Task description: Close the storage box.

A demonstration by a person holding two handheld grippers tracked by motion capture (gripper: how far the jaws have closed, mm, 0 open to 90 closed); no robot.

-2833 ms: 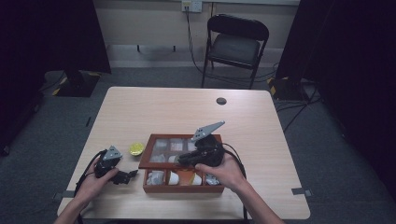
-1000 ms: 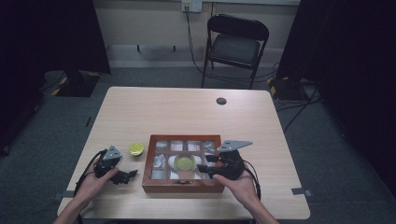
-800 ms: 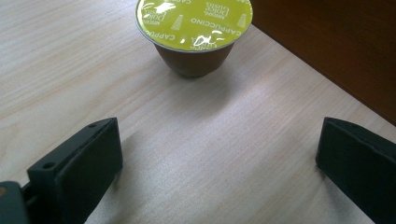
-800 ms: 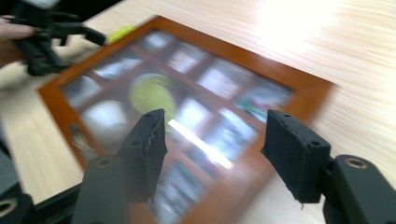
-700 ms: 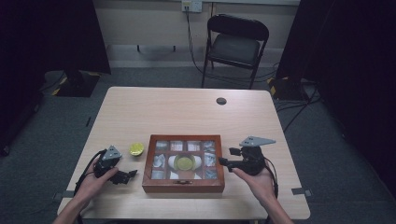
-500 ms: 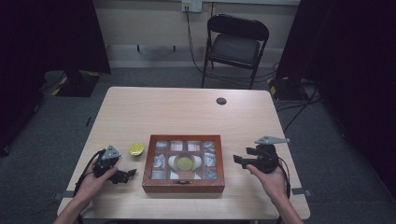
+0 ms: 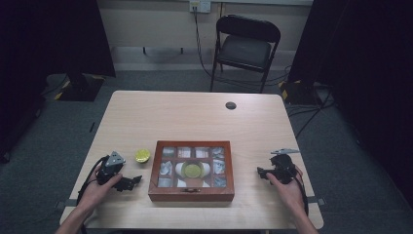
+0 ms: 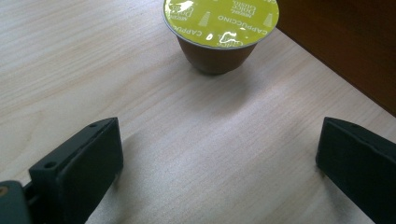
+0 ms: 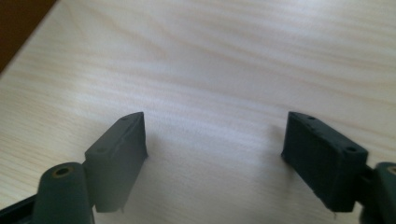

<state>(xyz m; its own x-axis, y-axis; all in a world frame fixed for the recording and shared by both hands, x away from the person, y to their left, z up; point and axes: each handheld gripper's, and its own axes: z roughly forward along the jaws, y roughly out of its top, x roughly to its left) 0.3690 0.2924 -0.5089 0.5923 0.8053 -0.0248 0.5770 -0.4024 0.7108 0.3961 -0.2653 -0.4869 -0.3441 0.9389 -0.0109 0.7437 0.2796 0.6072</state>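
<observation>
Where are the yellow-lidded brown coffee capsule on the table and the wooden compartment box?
yellow-lidded brown coffee capsule (image 8: 220,18): left gripper view, on its foil lid.
wooden compartment box (image 7: 190,192): high view, on its front wall.

Black folding chair (image 7: 248,46) behind table (image 7: 195,117); small dark disc (image 7: 231,105) near far edge.

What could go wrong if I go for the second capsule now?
1. The capsule stands beside the wooden box; the left hand-held gripper, open, may catch one jaw on the box wall.
2. A glancing jaw could tip or push the capsule away.
3. The centre compartment already holds a capsule, so this one needs another slot.
</observation>
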